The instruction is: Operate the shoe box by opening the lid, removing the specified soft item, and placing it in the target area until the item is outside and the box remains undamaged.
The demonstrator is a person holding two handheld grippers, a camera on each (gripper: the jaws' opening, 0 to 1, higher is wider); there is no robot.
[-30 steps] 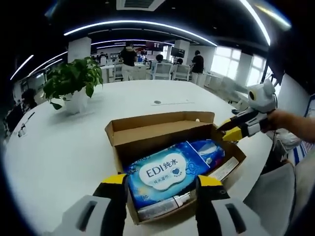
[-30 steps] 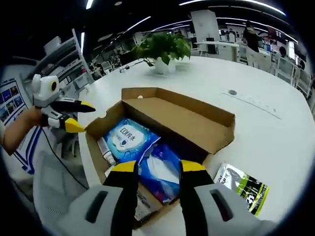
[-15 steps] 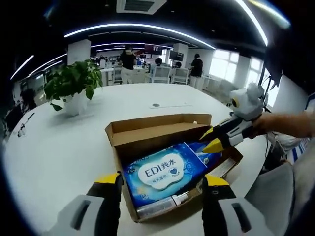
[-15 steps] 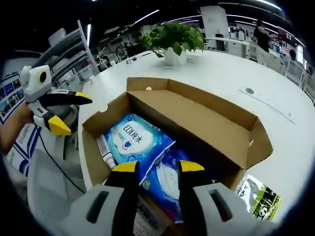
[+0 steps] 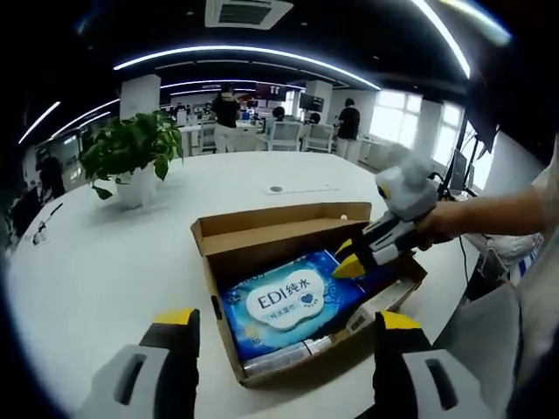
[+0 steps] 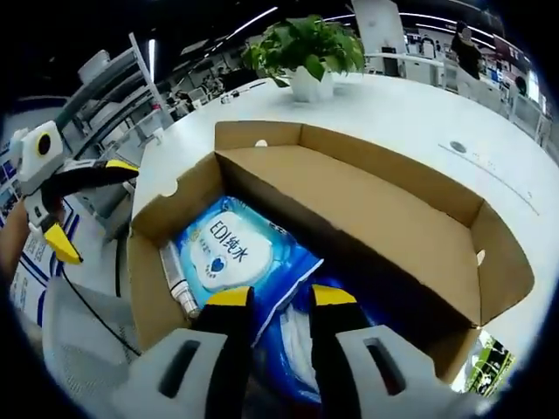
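A big white table (image 5: 105, 262) is seen, with its far edge lost among desks and people too small to make out. A cardboard shoe box (image 5: 262, 240) is set on it, and its lid (image 6: 367, 209) is folded back and stood up behind the opening. In the right gripper view the near wall of the box is cut off by the gripper's own body.

Inside the box a blue pack of wet wipes (image 5: 288, 304) is laid flat. Its long side is run along the long side of the box, and its white label is turned up. The letters "EDI" can be read; the smaller print cannot. Part of a second blue soft pack (image 6: 297, 336) is hidden under the right gripper (image 6: 272, 298), so its shape is hard to tell. A thin tube (image 6: 176, 284) is squeezed between the wipes and the box wall, and its label is too small to read.

A potted plant (image 5: 131, 153) is kept well away from the box. A green and black packet (image 6: 487, 367) is cut off at the edge.

The right gripper's jaws are held a narrow gap apart over the blue packs, and nothing is gripped. The left gripper (image 5: 279, 319) is kept near the box front with its jaws spread wide and nothing between them.
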